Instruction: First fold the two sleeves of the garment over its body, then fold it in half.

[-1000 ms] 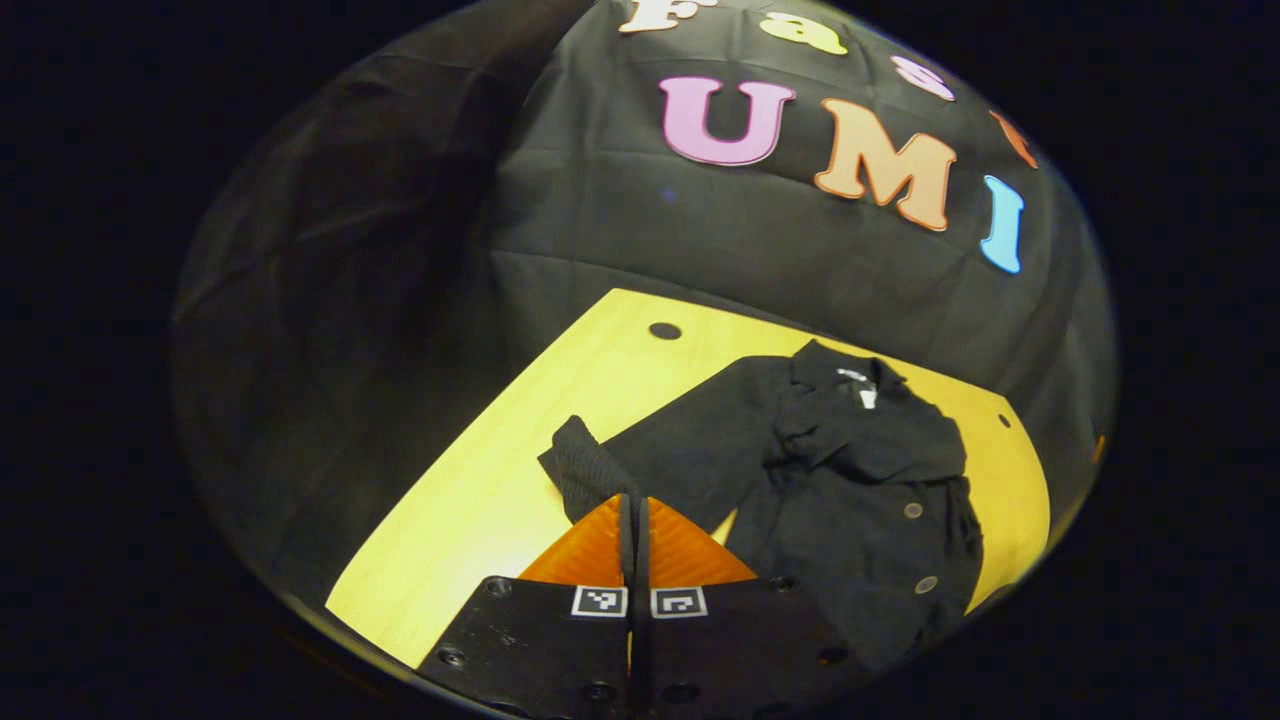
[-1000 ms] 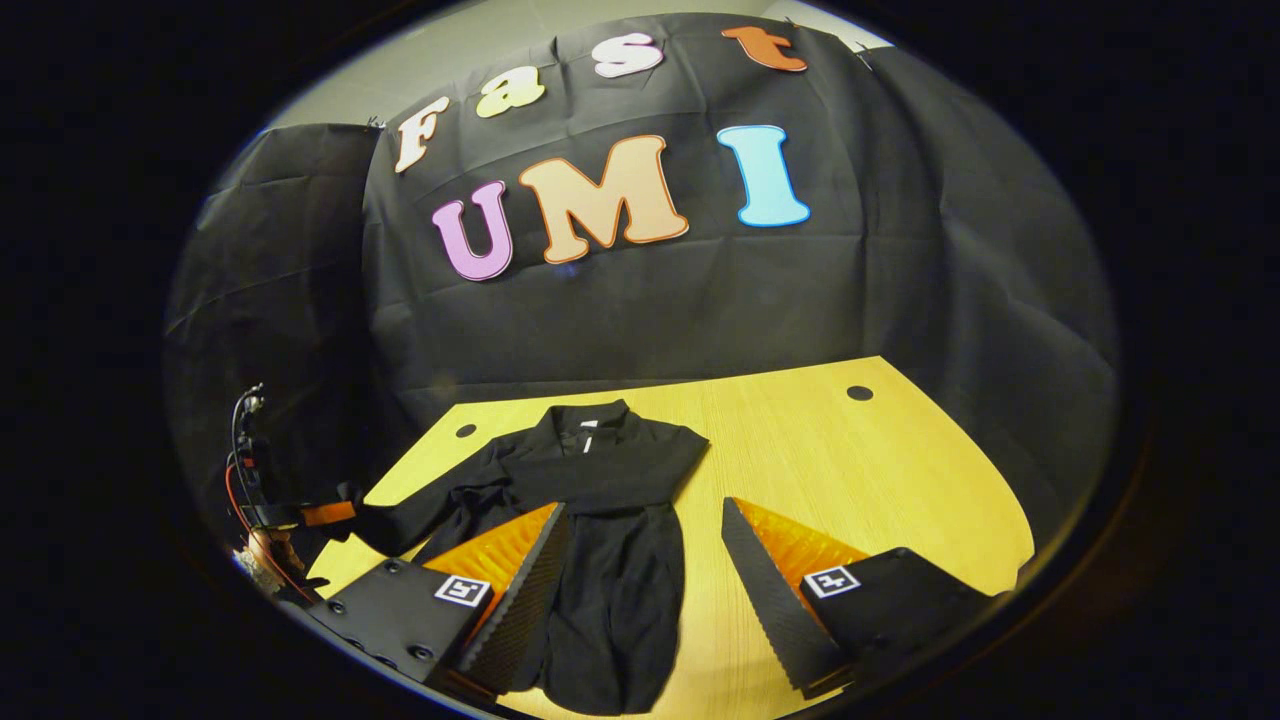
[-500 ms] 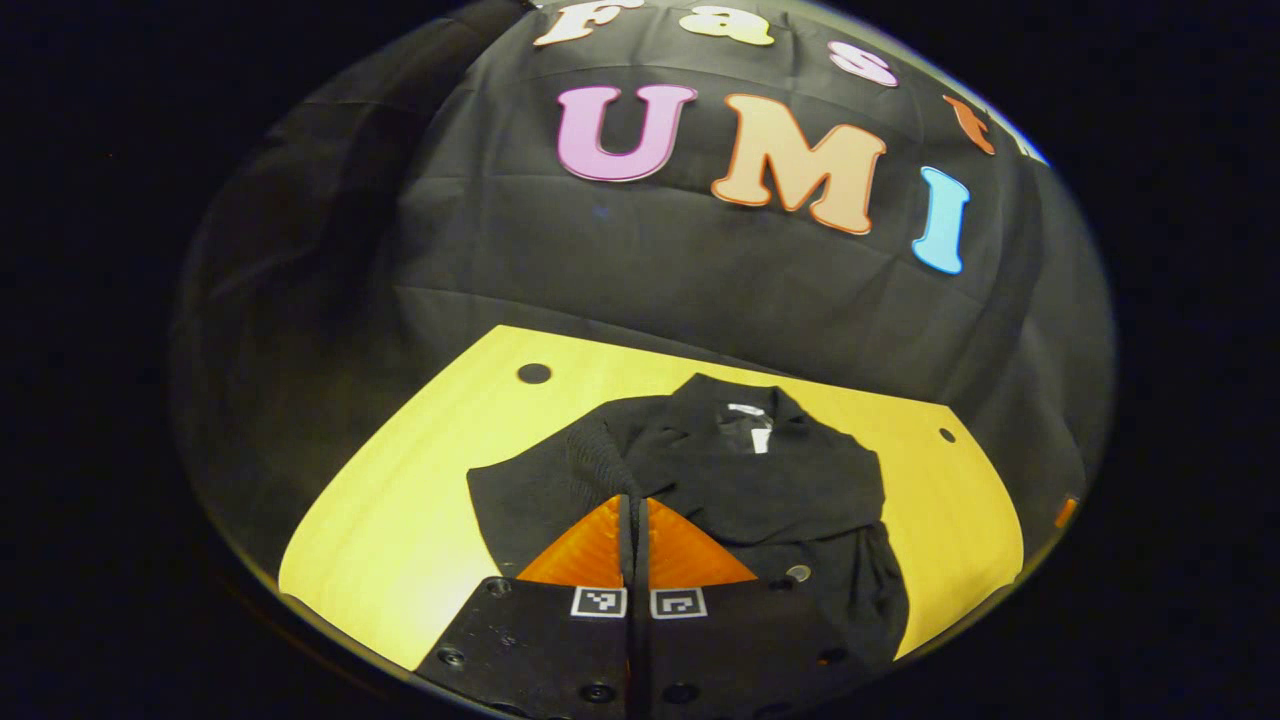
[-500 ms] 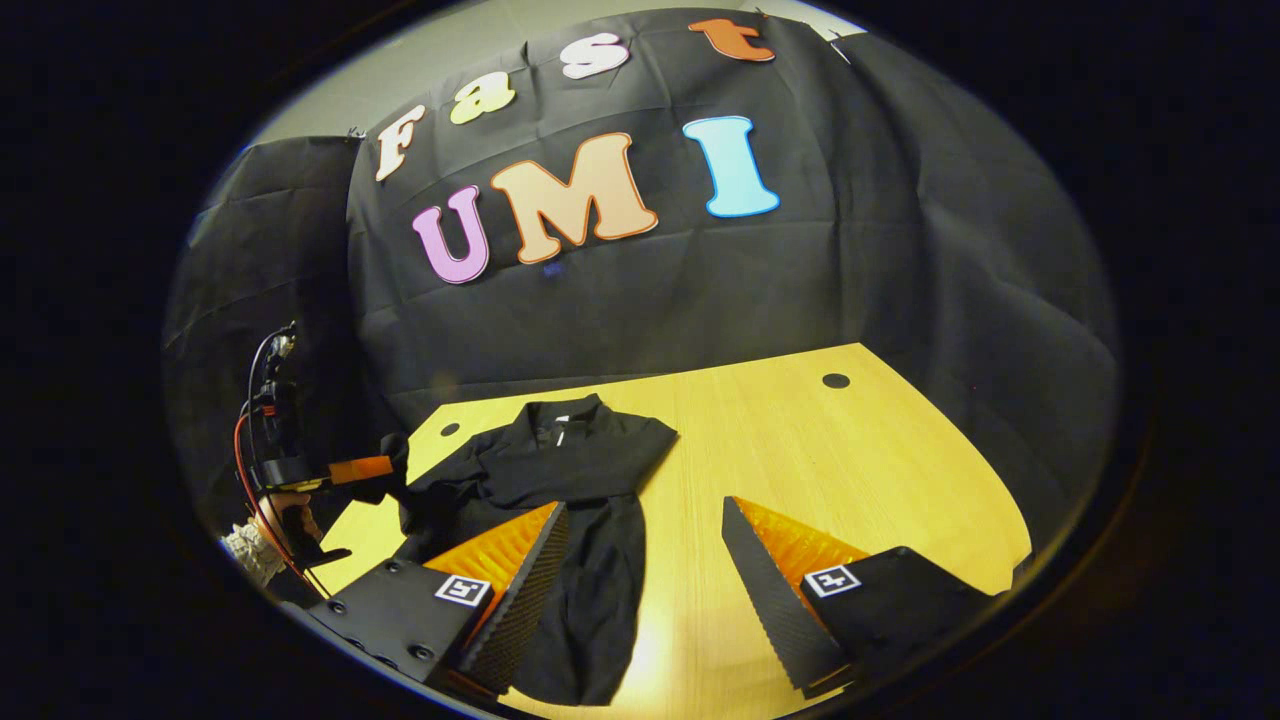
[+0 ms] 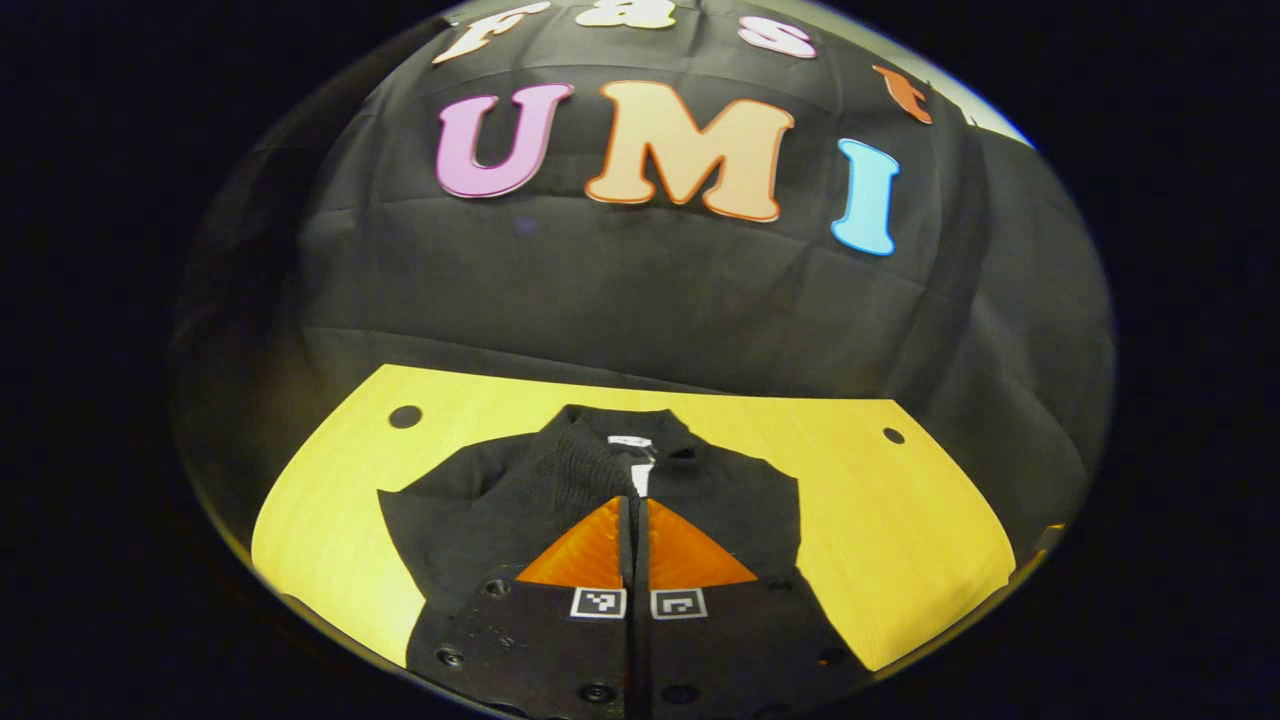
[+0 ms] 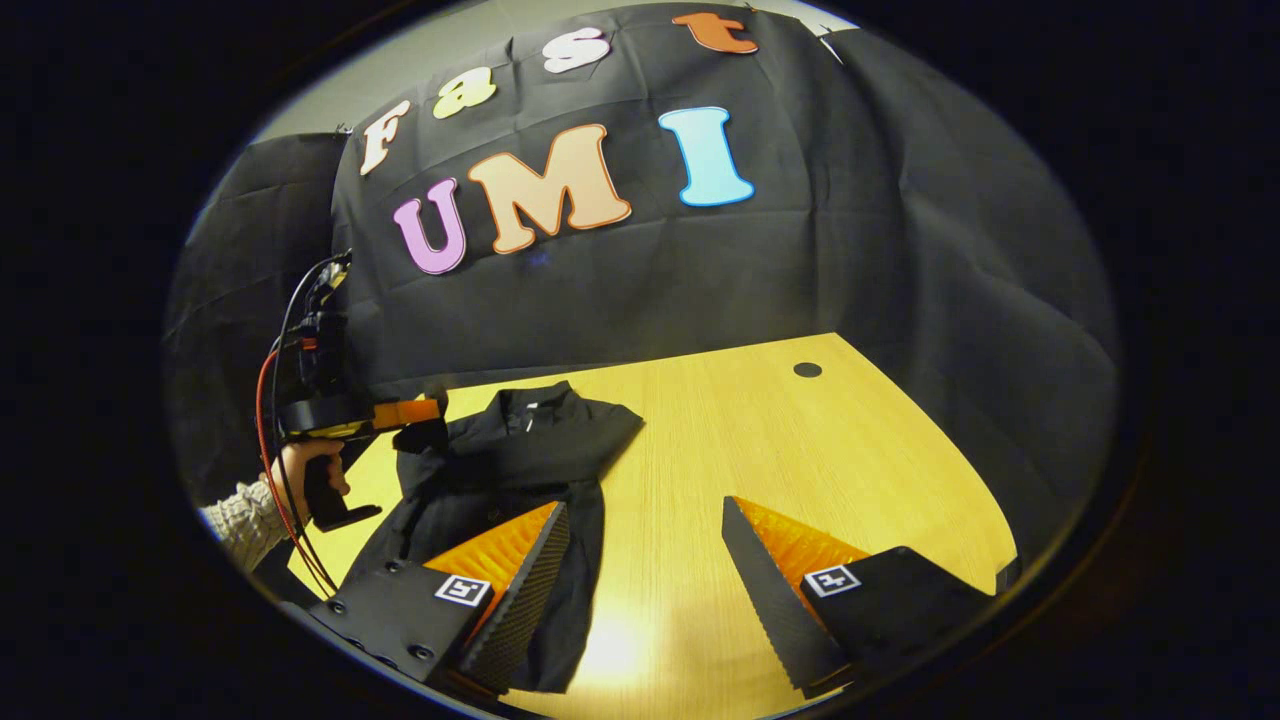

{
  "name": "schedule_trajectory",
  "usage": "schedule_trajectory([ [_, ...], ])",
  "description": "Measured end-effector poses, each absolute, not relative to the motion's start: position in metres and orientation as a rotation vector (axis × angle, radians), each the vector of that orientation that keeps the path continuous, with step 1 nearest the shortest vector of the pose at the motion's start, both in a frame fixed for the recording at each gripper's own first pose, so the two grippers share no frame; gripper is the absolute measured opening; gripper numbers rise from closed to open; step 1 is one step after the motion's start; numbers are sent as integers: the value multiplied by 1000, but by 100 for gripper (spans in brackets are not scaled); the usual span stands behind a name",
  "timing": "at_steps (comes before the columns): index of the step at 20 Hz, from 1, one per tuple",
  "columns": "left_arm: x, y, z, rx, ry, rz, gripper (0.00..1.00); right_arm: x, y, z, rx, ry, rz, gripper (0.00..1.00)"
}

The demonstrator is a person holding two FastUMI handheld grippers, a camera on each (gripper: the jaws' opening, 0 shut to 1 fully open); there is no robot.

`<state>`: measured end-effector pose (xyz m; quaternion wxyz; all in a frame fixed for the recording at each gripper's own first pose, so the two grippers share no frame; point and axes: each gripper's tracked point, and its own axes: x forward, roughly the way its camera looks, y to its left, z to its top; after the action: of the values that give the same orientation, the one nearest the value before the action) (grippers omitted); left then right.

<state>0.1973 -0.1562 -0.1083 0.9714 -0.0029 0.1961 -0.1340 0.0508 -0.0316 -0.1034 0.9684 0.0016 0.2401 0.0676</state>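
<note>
A black buttoned garment (image 5: 720,490) lies on the yellow table (image 5: 900,520), collar and white label toward the far wall. My left gripper (image 5: 633,498) is shut on the ribbed cuff of one sleeve (image 5: 588,462), holding it raised over the garment's chest. In the right gripper view the left gripper (image 6: 432,412) hovers above the garment (image 6: 540,440), gripped by a hand (image 6: 300,470), with the sleeve (image 6: 420,440) hanging from it. My right gripper (image 6: 645,515) stands open above the table to the right of the garment's lower part, with nothing between its fingers.
The table (image 6: 800,450) has round holes near its far corners (image 6: 806,369) (image 5: 405,416). Bare tabletop stretches to the garment's right. Red and black cables (image 6: 275,400) trail from the left gripper. The black cloth wall stands close behind the table.
My left gripper has carried the cuff from beside the garment to over its chest, rising as it went. The right gripper stayed open and drifted slightly away to the right.
</note>
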Motion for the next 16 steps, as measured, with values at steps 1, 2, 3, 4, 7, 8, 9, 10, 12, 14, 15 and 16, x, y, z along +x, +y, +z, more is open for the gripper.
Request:
schedule_trajectory([
  [1,200,-168,-112,-2,405,-287,0,50,-35,-103,-1,485,133,98],
  [2,201,-178,-114,-3,413,-303,0,50,-35,-103,-1,485,133,98],
  [3,201,-189,-117,-6,416,-320,0,50,-35,-103,4,486,134,98],
  [4,203,-199,-117,-6,416,-333,0,49,-35,-105,10,490,136,98],
  [7,207,-228,-122,3,420,-371,0,46,-36,-108,23,497,138,98],
  [8,208,-238,-123,5,421,-383,0,44,-35,-111,25,500,137,98],
  [9,209,-248,-125,7,422,-398,0,43,-36,-112,28,503,136,98],
  [10,209,-257,-126,9,421,-412,0,40,-37,-115,31,508,135,98],
  [12,209,-274,-134,25,432,-444,0,40,-43,-117,39,517,132,98],
  [14,210,-286,-143,49,453,-461,0,39,-49,-121,43,526,128,98],
  [15,211,-291,-149,56,459,-465,0,37,-54,-124,45,528,125,98],
  [16,213,-296,-153,59,467,-468,0,35,-58,-125,48,529,120,98],
])
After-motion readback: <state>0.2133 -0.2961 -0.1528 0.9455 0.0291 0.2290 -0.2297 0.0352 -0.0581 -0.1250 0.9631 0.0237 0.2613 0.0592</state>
